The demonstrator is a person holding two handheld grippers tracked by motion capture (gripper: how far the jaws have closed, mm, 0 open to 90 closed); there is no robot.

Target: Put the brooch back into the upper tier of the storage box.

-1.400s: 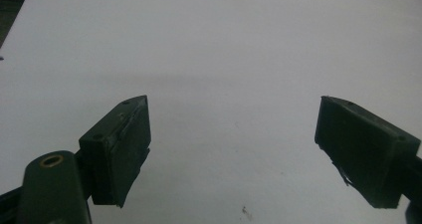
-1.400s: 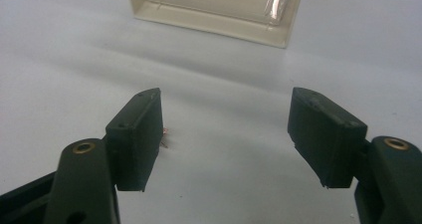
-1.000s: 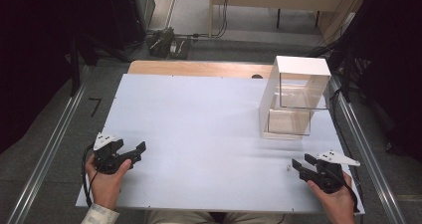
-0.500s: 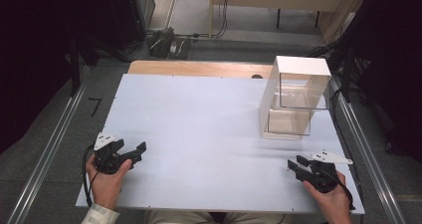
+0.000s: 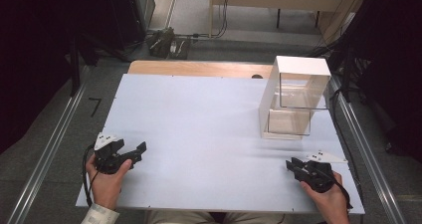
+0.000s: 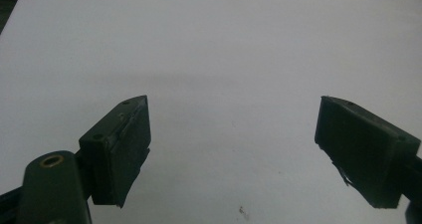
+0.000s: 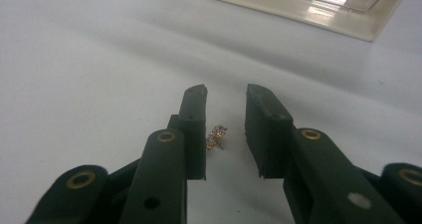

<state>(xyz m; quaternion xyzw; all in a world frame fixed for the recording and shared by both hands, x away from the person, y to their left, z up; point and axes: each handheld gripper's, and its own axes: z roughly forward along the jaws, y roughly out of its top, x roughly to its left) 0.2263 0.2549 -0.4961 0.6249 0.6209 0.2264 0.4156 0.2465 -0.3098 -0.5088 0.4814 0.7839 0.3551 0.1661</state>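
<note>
A tiny gold, stone-set piece of jewellery (image 7: 216, 136) lies on the white table (image 5: 199, 114) near its front right corner. My right gripper (image 7: 226, 102) stands low over it, jaws a narrow gap apart, one on each side. The piece rests close to the left jaw; I cannot tell whether it touches. In the high view the right gripper (image 5: 290, 167) points left. My left gripper (image 5: 140, 152) rests at the front left, held in a hand, jaws spread wide over bare table (image 6: 234, 59) with nothing between them.
A clear two-level box with a white frame (image 5: 294, 99) stands at the back right of the table, and its base edge (image 7: 308, 10) shows just beyond the right gripper. A wooden strip (image 5: 194, 67) runs along the table's far edge.
The right gripper has slid a little to the left along the front of the table. The left gripper has stayed where it was.
</note>
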